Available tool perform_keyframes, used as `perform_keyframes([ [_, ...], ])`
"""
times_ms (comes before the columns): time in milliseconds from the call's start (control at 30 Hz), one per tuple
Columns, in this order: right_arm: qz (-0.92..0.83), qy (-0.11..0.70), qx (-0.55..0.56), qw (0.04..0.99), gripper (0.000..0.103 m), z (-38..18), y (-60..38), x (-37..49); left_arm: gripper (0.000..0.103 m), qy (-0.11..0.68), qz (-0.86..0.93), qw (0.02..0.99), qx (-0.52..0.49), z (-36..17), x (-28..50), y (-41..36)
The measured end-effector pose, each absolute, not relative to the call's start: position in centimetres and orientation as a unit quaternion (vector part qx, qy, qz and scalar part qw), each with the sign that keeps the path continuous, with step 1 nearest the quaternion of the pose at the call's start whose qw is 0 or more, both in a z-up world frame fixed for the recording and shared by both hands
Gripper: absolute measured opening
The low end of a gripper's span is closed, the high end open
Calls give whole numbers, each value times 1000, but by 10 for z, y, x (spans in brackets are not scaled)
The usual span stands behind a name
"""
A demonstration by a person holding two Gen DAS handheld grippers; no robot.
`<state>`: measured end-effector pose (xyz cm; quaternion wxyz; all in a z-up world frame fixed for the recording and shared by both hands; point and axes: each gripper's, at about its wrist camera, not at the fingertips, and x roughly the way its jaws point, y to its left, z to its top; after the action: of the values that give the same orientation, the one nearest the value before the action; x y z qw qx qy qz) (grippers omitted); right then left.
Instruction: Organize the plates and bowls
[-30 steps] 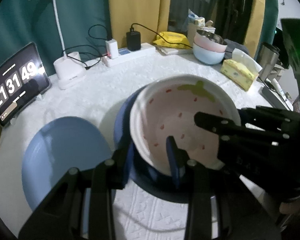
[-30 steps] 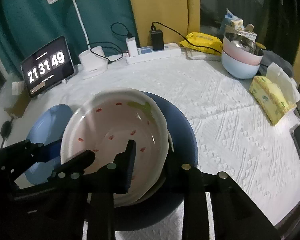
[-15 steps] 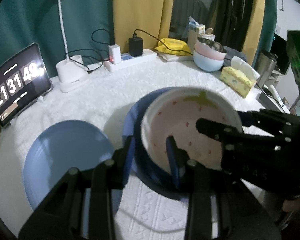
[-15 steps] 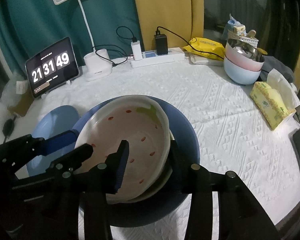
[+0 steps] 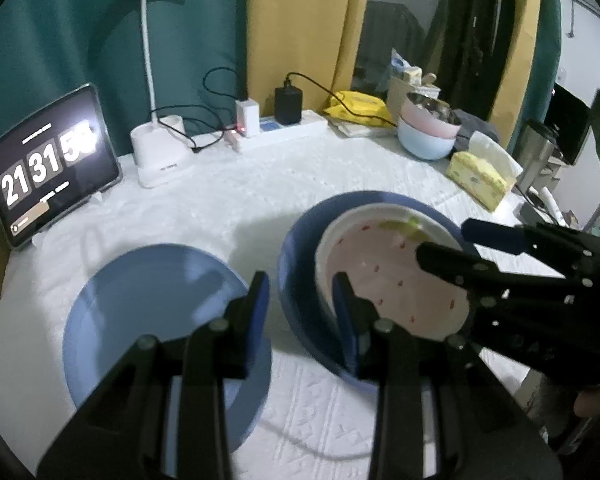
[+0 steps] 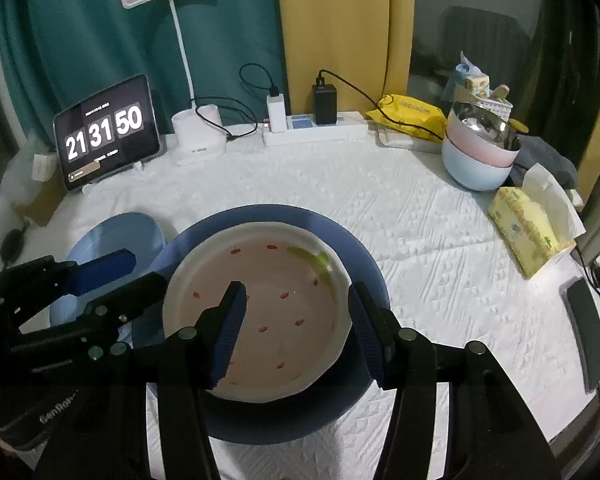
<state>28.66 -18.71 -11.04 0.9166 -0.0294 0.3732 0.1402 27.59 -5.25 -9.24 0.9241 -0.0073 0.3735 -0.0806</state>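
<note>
A white strawberry-patterned bowl (image 6: 268,312) sits upright inside a dark blue plate (image 6: 356,248), beside a light blue plate (image 5: 148,300).

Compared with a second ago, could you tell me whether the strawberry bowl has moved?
Yes. In the right wrist view the strawberry bowl was tilted over the dark blue plate's left edge; now it sits level and centred inside that plate, both hand-held grippers open.

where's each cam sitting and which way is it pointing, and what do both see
Left wrist: on the left gripper, low over the table's near left, facing the curtains; its own open fingers show, with the right gripper entering from the right.
Right wrist: on the right gripper, above the strawberry bowl, facing the same way; its open fingers straddle the bowl's near right rim, and the left gripper enters from the left.
Shared: the bowl in the dark blue plate, the light blue plate, the clock tablet.
</note>
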Motion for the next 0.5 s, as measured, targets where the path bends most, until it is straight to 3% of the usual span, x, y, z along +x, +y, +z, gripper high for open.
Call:
perform_keyframes([
  [500,96,332,-20,938,56,-90,-230,282,36,362,-50,930,-42,-89,279,-25],
])
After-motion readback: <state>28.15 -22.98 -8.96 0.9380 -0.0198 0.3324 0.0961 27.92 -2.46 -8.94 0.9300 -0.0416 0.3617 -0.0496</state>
